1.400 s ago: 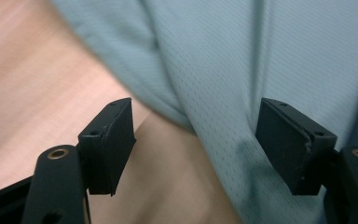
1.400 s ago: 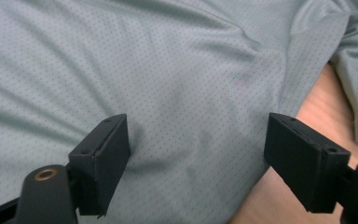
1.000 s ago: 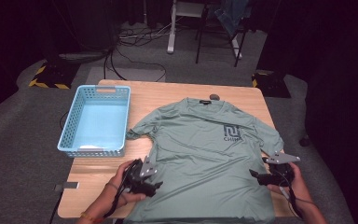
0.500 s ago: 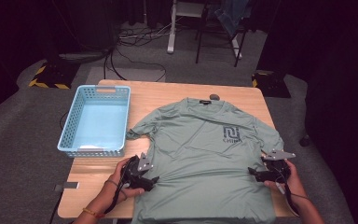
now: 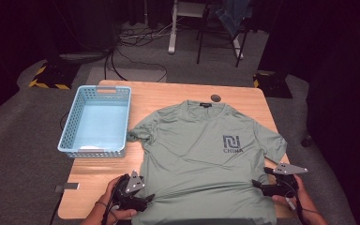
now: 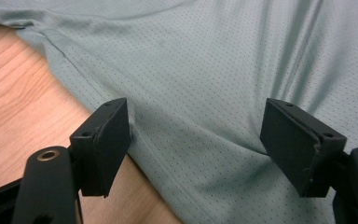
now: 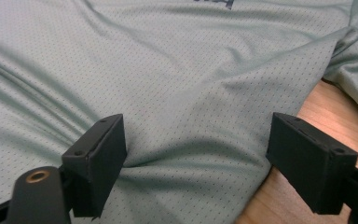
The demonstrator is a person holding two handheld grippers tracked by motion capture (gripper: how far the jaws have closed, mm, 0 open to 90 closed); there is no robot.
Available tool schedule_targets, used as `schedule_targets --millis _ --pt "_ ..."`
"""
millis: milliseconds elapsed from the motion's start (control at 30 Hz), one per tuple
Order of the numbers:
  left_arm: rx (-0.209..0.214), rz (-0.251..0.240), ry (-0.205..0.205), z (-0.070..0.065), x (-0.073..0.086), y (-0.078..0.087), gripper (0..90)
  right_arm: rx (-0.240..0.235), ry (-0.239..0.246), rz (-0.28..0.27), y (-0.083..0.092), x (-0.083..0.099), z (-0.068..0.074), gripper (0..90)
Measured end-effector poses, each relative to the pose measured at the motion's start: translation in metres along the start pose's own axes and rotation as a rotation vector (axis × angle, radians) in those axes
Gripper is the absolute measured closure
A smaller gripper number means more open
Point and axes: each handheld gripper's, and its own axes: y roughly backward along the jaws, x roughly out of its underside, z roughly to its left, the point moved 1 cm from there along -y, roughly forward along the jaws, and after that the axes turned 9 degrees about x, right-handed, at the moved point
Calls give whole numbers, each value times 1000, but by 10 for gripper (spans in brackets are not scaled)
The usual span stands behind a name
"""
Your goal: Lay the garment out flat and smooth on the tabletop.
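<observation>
A sage-green T-shirt [image 5: 201, 150] with a dark "CHINA" logo lies face up on the wooden table [image 5: 168, 96], collar away from me. My left gripper [image 5: 145, 198] rests at the shirt's lower left side edge, its jaws wide open over the fabric [image 6: 205, 93] and the hem line. My right gripper [image 5: 258, 186] sits at the lower right side edge, also open, with the cloth [image 7: 186, 84] bunched into a ridge between its jaws. Neither holds the shirt.
A light blue plastic basket [image 5: 96, 122] stands on the table's left part, beside the shirt's left sleeve. A small dark round object [image 5: 215, 98] lies past the collar. Bare wood shows at the front left. Cables and chair legs lie on the floor beyond.
Both grippers have slid toward me along the shirt's side edges, closer to the hem. The fabric between them has pulled into wrinkles across the lower part.
</observation>
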Motion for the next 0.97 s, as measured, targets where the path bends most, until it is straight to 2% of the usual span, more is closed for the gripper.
schedule_targets --millis 133,600,967 --pt "-1 -10 -1 -1 5 4 242 10 -14 -32 1 5 1 198" --pt "30 -5 -23 4 4 4 231 10 -15 -33 1 5 1 197" --pt "37 -2 -28 6 4 4 229 9 -14 -33 1 5 1 196"
